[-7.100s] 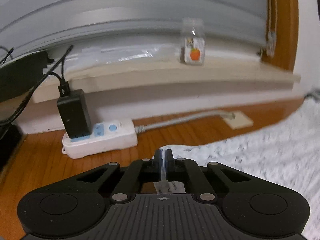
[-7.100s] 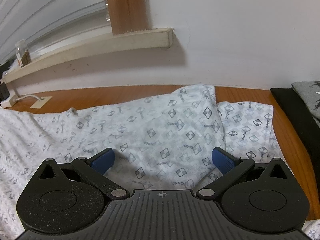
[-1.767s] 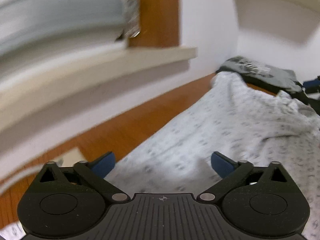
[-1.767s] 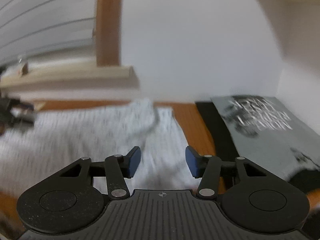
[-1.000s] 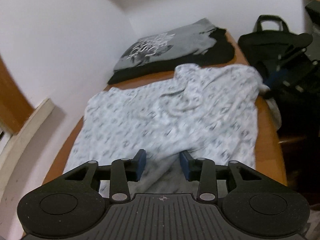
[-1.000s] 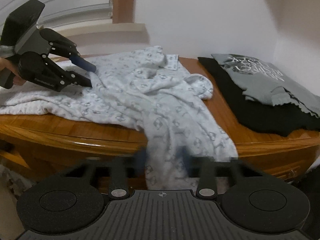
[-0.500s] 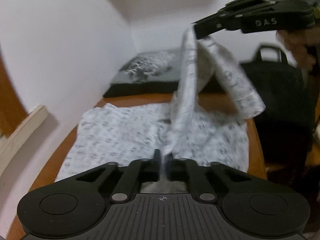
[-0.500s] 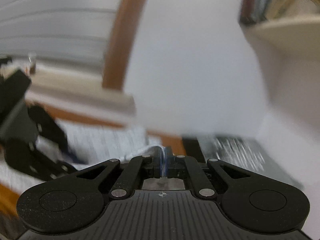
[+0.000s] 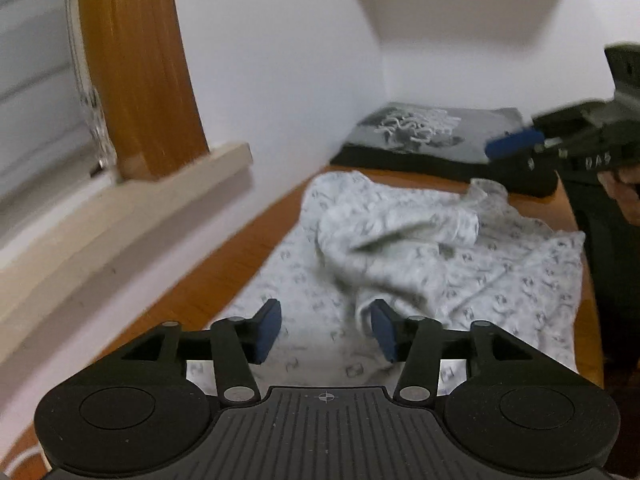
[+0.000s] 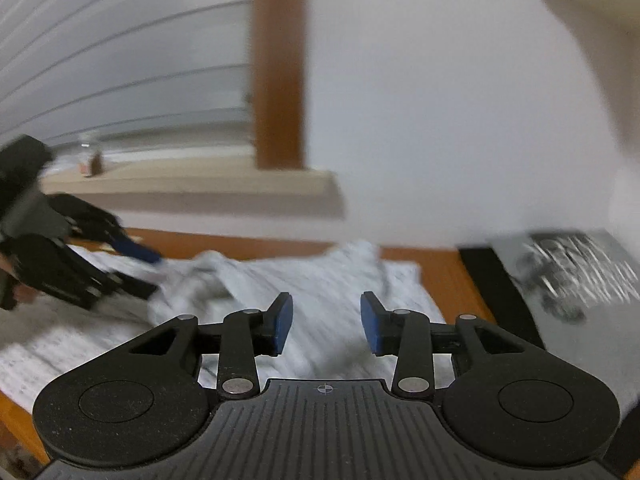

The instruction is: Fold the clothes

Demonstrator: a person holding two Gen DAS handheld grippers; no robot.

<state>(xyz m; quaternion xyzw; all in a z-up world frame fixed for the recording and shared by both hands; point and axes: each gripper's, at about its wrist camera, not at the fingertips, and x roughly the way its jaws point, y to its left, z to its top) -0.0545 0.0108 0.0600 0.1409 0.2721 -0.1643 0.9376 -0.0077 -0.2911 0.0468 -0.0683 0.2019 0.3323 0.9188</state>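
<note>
Left gripper [image 9: 326,330] and right gripper [image 10: 326,324] (jaws opening, nothing gripped) above the rumpled patterned garment [image 9: 420,256].

The left tongs [image 9: 326,330] point forward and somewhat downward, their blue-padded jaws opening, with nothing pinched between the pads. The right tongs [image 10: 326,324] are likewise opening, jaws apart and free of any grip. In the left wrist view the right tongs [image 9: 516,145] show blurred at the far right, held by a hand [image 9: 628,196] that is only partly visible. In the right wrist view the left tongs [image 10: 138,270] appear at the left, smeared, probably tilted downward.
</note>
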